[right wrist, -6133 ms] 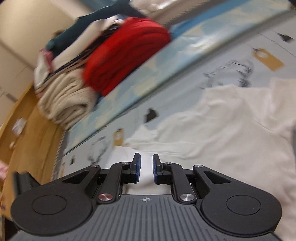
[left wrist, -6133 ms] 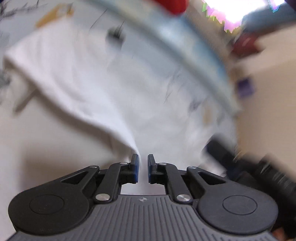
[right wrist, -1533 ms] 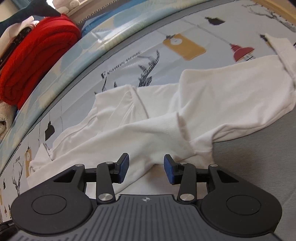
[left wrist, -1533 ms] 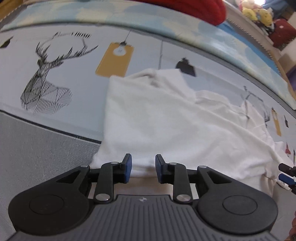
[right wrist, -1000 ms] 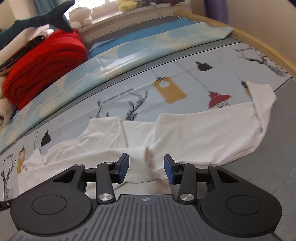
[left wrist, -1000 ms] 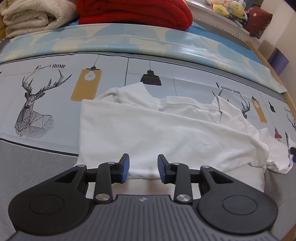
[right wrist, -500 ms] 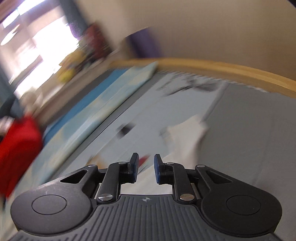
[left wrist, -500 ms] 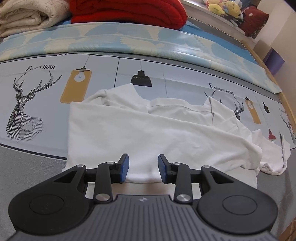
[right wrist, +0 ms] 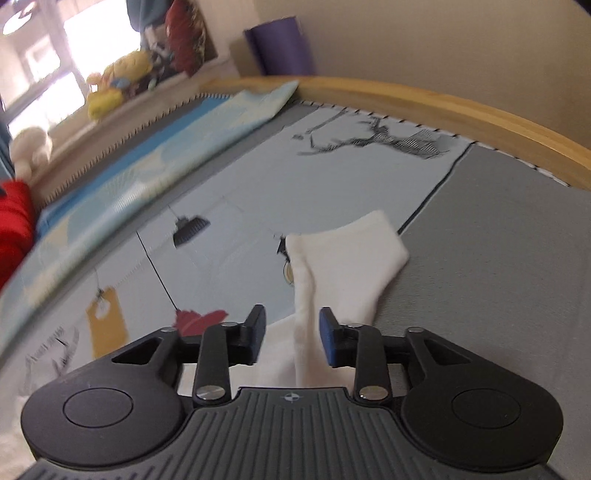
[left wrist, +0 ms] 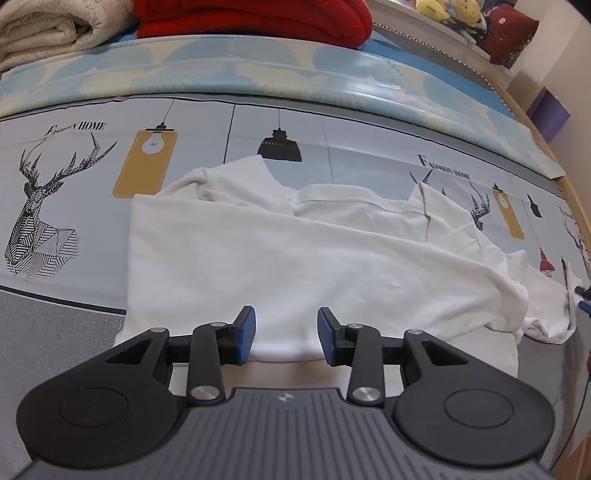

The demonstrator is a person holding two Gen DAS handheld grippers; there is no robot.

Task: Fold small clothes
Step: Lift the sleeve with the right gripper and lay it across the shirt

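White shirt unmoved before the parted, empty left gripper; right gripper has reopened astride its sleeve.

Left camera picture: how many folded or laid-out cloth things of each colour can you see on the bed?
White: 1, the shirt spread on the bed
Red: 1, the folded blanket
Cream: 1, the folded blanket
Total: 3
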